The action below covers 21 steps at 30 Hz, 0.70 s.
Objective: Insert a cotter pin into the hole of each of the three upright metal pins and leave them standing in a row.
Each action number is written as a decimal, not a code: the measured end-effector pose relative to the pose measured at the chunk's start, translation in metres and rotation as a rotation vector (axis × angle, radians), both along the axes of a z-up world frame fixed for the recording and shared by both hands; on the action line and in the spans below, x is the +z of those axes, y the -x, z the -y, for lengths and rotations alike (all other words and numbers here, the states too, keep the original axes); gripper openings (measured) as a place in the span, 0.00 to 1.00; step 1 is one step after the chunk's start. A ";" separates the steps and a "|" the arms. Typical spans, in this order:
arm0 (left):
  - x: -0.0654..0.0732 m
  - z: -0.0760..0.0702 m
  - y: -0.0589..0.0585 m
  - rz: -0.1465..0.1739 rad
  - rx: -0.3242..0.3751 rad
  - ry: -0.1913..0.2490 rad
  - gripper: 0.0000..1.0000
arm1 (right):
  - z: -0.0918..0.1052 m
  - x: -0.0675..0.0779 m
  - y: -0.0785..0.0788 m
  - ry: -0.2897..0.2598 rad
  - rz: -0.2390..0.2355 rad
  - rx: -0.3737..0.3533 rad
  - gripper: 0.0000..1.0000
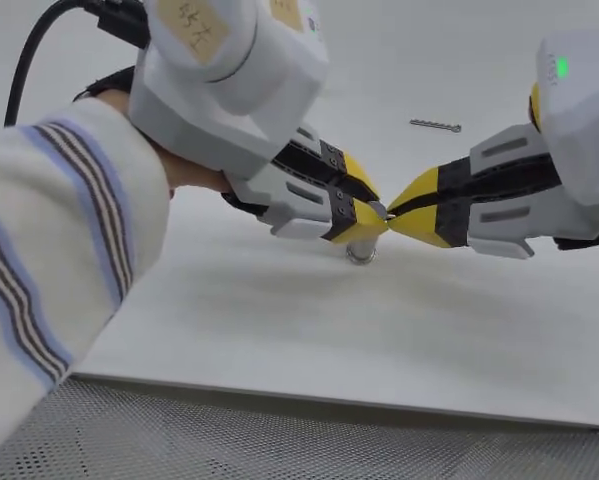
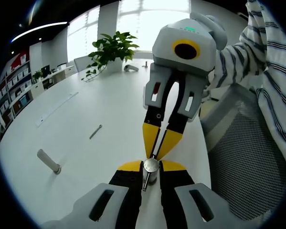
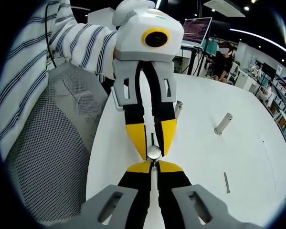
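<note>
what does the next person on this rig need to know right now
Left gripper: tongs shut on a metal pin, held upright on the white table.
Right gripper: tongs shut, tips at that pin's head, apparently on a cotter pin whose thin shank shows on the far side of the hole.
Elsewhere: a second metal pin lies on its side; a loose cotter pin lies further out.
Done: nothing clearly finished.
Left: seat this cotter, pin the others, stand all three in a row.
</note>
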<state>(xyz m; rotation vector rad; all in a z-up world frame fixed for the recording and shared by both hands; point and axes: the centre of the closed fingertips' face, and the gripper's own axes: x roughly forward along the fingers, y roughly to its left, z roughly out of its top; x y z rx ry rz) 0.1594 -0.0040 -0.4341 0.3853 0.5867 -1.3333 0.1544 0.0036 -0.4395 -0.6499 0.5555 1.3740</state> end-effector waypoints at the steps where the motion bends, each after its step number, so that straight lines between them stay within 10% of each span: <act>1: 0.000 0.000 0.000 -0.002 0.002 -0.001 0.10 | 0.000 0.001 0.000 -0.005 -0.003 -0.003 0.00; 4: 0.001 0.000 0.000 -0.027 0.026 0.003 0.10 | 0.001 0.001 0.001 0.002 0.002 -0.003 0.02; 11: 0.012 0.003 -0.002 0.021 0.014 0.037 0.09 | 0.003 -0.001 0.005 0.009 0.000 -0.026 0.15; 21: 0.027 -0.010 0.001 0.046 0.029 0.106 0.30 | -0.007 0.001 0.009 -0.140 -0.110 -0.148 0.20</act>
